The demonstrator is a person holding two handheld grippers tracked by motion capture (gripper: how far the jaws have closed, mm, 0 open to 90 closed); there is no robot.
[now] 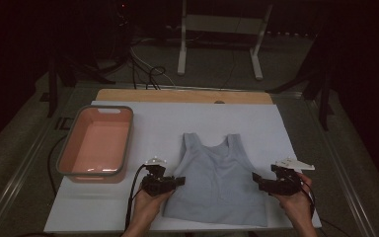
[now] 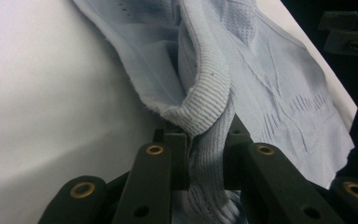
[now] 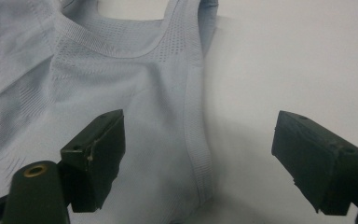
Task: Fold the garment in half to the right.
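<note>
Pinching tank top [image 2: 205, 100] edge, left gripper [image 2: 205, 161]

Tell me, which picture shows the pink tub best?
The high view. There the pink tub sits whole on the white table sheet, left of the light blue top. The left gripper view looks close at that top's pinched edge, and the right gripper view looks at the top and the sheet.

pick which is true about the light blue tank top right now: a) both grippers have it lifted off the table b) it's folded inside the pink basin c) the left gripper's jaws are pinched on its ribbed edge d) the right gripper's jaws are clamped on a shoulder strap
c: in the left gripper view the left gripper has its jaws pressed together on the ribbed edge of the tank top, while the right gripper stands open over the cloth.
</note>
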